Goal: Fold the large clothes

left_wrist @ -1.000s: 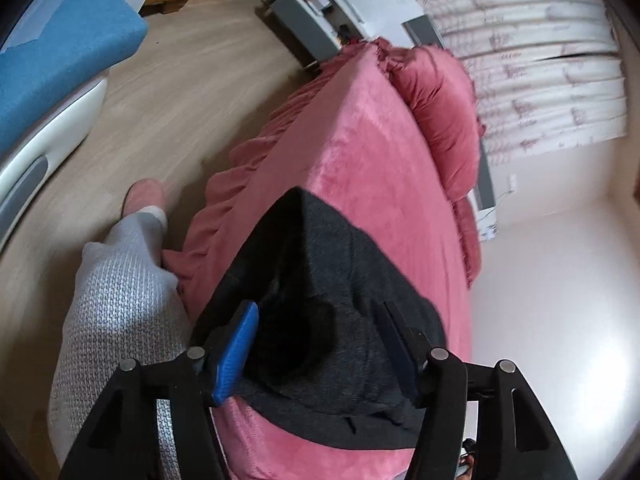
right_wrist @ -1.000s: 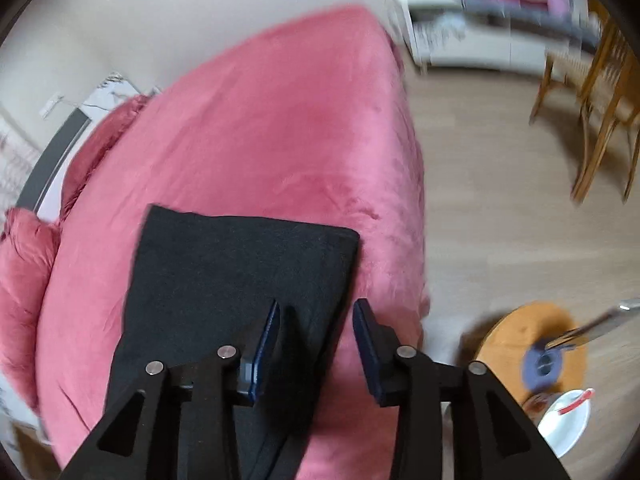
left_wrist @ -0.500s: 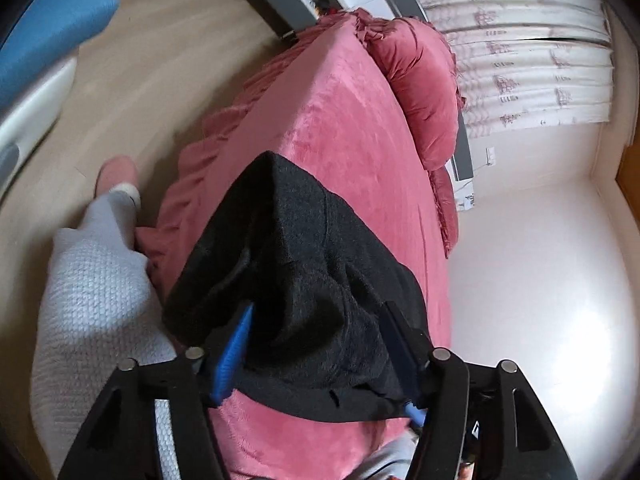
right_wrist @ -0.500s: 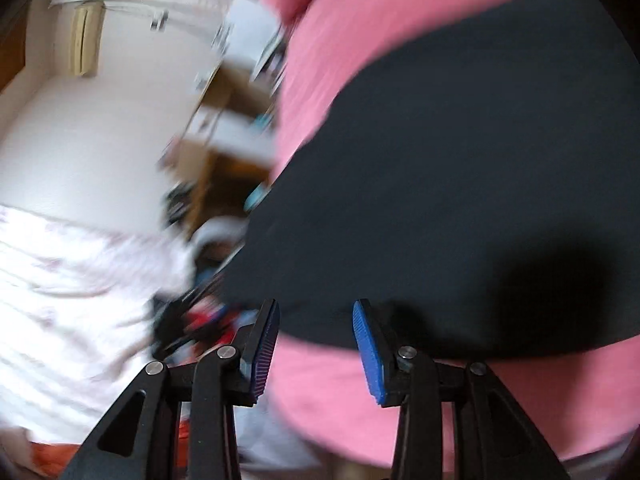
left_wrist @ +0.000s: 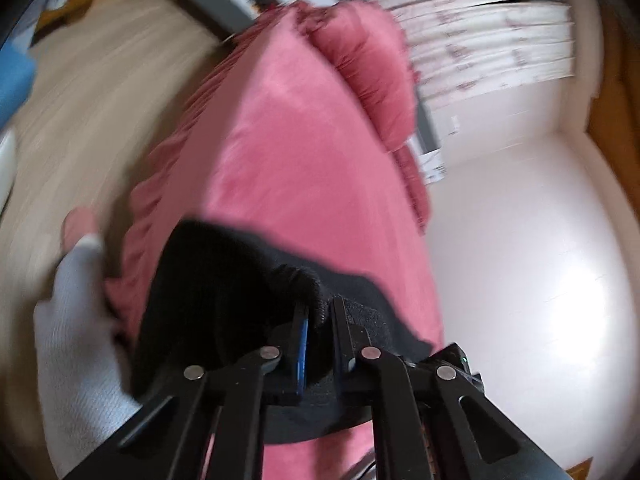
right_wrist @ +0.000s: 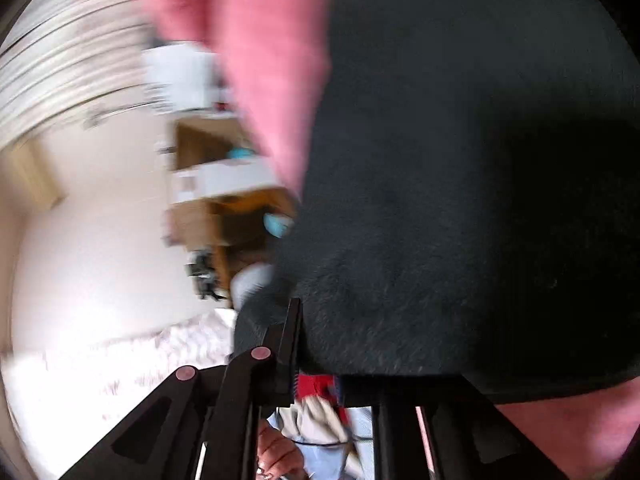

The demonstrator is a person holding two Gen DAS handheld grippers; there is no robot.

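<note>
The black garment [left_wrist: 224, 300] lay on the near end of the pink bed [left_wrist: 288, 152]. The left gripper [left_wrist: 318, 312] was clamped on its bunched edge; the right gripper [right_wrist: 316, 344] was closing on its hem (view blurred).

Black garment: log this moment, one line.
left gripper: shut on black garment | right gripper: closing on it | pink bed

Place: a home bedroom is indicated.
Evidence: a pink-covered bed [left_wrist: 304, 168], a matching pillow [left_wrist: 364, 68], curtains [left_wrist: 480, 32] and a wood floor [left_wrist: 100, 92] are seen.
</note>
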